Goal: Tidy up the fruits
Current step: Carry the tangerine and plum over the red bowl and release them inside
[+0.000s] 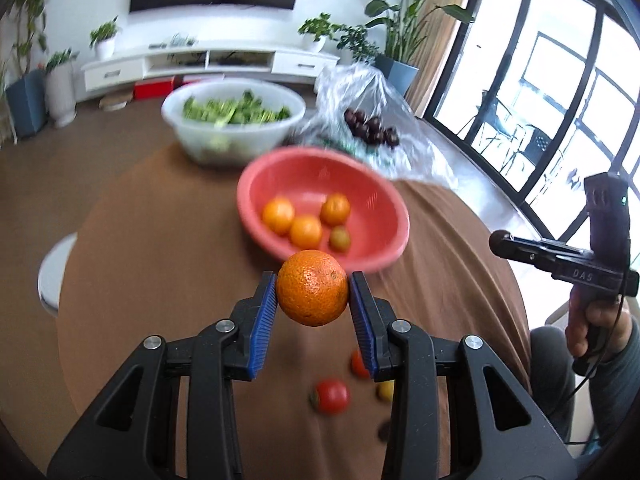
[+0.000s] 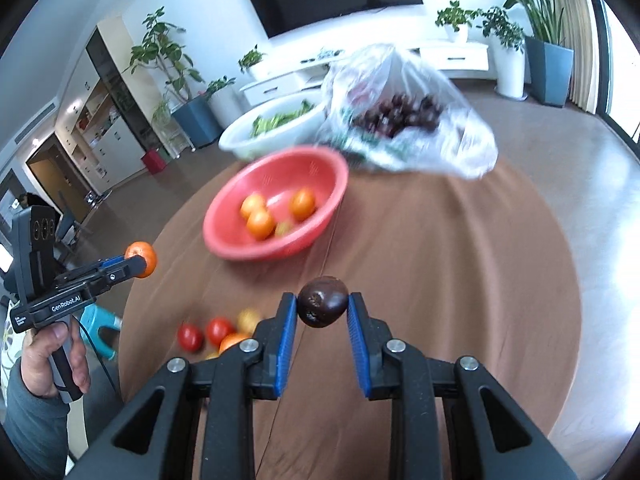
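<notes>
Left gripper (image 1: 313,289): clamped on an orange (image 1: 312,287), blue pads pressed to both its sides, fruit lifted clear of the table.

Right gripper (image 2: 322,307): clamped on a dark purple round fruit (image 2: 323,306), pads against its two flanks, also off the table.

Table (image 1: 160,240): round, covered in brown cloth.

Red bowl (image 1: 320,176): on the table just beyond the held orange. Contents: three oranges (image 1: 306,232) and one smaller greenish-yellow fruit (image 1: 340,239).

White basin (image 1: 234,118): far side of the table, behind the red bowl; holds leafy greens (image 1: 236,111).

Clear plastic bag (image 2: 404,112): far right of the table, touching the basin's side in the right wrist view; holds a heap of dark purple fruits (image 2: 400,116).

Loose fruit, near edge of the table: red tomatoes (image 2: 218,330), blurred, with a yellowish fruit (image 2: 249,319) and an orange-coloured one (image 2: 234,340) close beside them.

Hands: a person's hand (image 2: 56,364) on the left tool's grip, grey sleeve below.
</notes>
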A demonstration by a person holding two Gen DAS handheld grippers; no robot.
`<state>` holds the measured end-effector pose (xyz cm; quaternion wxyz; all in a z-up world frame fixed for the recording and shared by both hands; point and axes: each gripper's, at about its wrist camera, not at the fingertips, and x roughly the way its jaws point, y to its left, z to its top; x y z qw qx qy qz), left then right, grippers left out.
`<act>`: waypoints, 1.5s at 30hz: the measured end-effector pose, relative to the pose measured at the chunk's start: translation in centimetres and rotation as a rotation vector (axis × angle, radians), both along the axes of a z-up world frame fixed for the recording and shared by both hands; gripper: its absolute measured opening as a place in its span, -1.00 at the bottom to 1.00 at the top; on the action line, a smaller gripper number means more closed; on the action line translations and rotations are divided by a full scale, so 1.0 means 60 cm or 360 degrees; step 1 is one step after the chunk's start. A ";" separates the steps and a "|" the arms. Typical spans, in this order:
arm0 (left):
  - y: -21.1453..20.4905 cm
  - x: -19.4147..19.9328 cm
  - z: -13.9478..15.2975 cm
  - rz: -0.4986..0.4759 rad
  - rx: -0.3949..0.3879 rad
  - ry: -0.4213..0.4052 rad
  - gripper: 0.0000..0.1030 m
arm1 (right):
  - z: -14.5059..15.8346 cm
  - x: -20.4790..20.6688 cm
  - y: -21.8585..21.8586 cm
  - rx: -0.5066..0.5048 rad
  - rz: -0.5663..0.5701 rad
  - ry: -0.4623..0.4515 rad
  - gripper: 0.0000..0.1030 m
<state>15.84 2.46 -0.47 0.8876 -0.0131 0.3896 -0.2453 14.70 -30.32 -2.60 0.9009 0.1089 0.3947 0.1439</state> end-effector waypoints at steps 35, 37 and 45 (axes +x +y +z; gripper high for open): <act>-0.170 0.245 -0.120 -0.0229 0.0311 0.0081 -0.32 | -0.080 0.217 0.160 -0.0410 0.0297 0.0162 -0.45; -0.171 0.244 -0.122 -0.0226 0.0319 0.0081 -0.32 | -0.081 0.217 0.163 -0.0436 0.0304 0.0161 -0.45; -0.166 0.244 -0.124 -0.0207 0.0316 0.0080 -0.31 | -0.081 0.220 0.165 -0.0465 0.0312 0.0153 -0.45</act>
